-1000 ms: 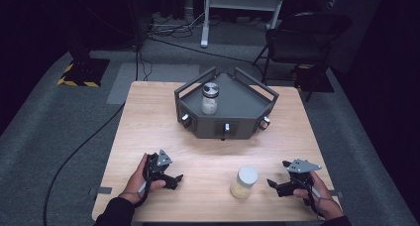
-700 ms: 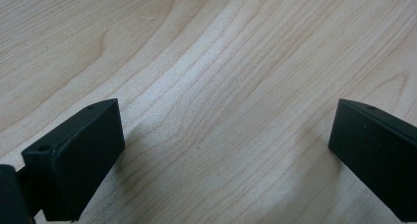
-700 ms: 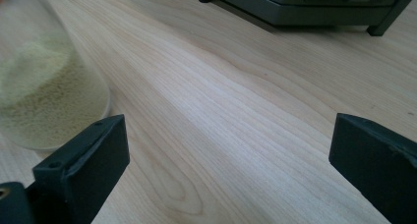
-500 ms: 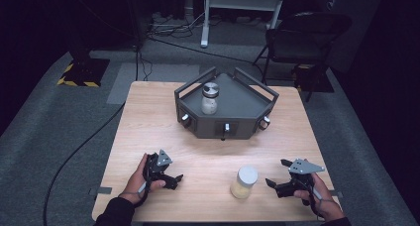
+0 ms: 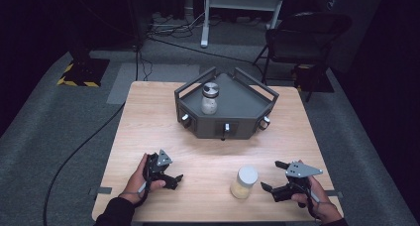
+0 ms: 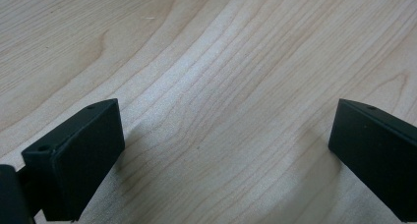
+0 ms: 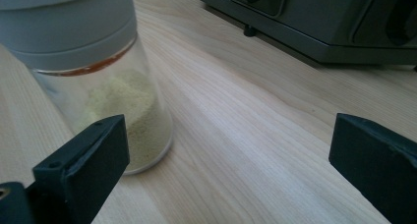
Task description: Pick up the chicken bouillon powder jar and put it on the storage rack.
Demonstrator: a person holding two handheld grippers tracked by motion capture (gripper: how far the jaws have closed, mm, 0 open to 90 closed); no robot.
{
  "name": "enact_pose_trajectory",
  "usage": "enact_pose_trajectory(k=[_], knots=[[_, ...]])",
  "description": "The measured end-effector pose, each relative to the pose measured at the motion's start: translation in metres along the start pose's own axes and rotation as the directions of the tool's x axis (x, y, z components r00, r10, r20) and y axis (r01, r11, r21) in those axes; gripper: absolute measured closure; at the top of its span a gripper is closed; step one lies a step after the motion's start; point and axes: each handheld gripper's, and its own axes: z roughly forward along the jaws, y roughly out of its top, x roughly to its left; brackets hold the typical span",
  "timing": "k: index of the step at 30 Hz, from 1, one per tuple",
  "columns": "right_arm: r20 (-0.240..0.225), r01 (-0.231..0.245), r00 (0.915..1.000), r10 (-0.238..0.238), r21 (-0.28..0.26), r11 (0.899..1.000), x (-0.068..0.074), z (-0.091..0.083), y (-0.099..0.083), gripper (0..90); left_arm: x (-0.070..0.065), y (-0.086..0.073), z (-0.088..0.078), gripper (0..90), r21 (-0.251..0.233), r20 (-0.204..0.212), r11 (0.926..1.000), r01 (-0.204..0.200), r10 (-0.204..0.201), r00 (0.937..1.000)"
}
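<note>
A clear jar with a white lid [image 5: 244,182] holding yellowish powder stands on the wooden table [image 5: 148,107] near its front edge. In the right gripper view the same jar [image 7: 93,71] rises just behind the left jaw. My right gripper [image 5: 275,176] rests open on the table just right of that jar, jaws wide with nothing between them. My left gripper [image 5: 176,180] rests open at the front left, and in the left gripper view [image 6: 223,150] bare wood lies between its jaws. A second jar with a metal lid [image 5: 210,98] stands on the grey tray-like device [image 5: 247,104].
The grey device has knobs on its front faces [image 5: 226,129] and raised rails at its back edges; its front [image 7: 314,22] shows beyond the right gripper. A dark chair [image 5: 302,37] and a white stand stand on the floor behind the table. A cable runs over the carpet at left.
</note>
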Motion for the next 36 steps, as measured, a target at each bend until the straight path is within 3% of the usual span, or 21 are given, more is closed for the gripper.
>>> enact_pose_trajectory(k=[36], knots=[[-0.107,0.020,0.9941,-0.021,-0.011,1.000,0.008,0.015,0.006,1.6,0.000,0.000,0.000,0.4,0.000,0.000,1.0000,0.000,0.000,1.0000]])
